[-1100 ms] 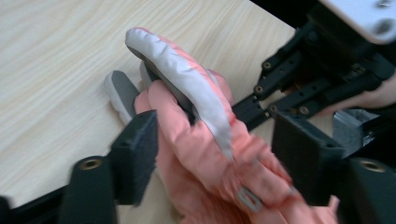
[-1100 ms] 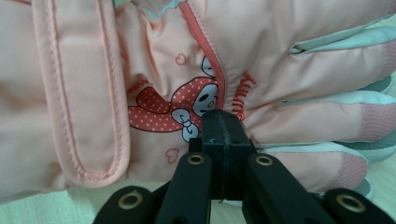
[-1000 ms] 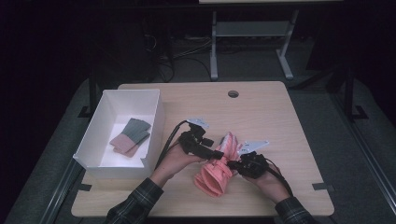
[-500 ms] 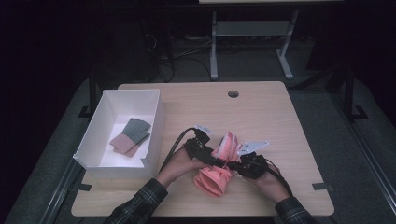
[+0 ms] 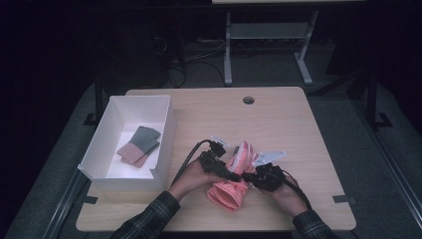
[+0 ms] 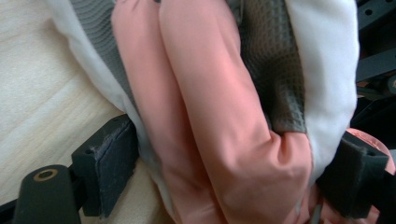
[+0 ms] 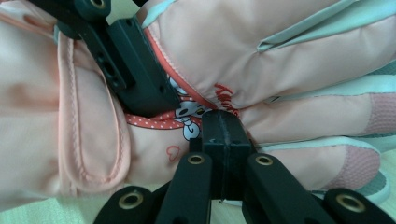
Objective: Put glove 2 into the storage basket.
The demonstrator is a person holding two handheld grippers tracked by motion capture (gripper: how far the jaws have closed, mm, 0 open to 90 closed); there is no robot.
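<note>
Pinching tight, the right gripper (image 7: 223, 135) has its two jaws squeezed together on the pink ski glove (image 7: 289, 70), right at the little cartoon picture on it. Its jaws are as closed as they go, with only a thin bit of glove caught between them. The left gripper (image 6: 233, 172) has its jaws spread wide, one on each side of the glove's fat pink fingers (image 6: 219, 112). They have just been opening wider. The pads sit close to the glove, but I do not think they press on it yet.

In the high view the glove (image 5: 234, 186) lies near the front of the wooden table (image 5: 298, 129), between the two hands. The white box (image 5: 164, 129) sits to the left with folded cloths (image 5: 139, 147) inside.

To do this step well, I think the right gripper should hold firm and not pull. The left jaws should close slowly around the middle of the glove, not the tips, so it does not slip. Then both can lift together toward the box.
</note>
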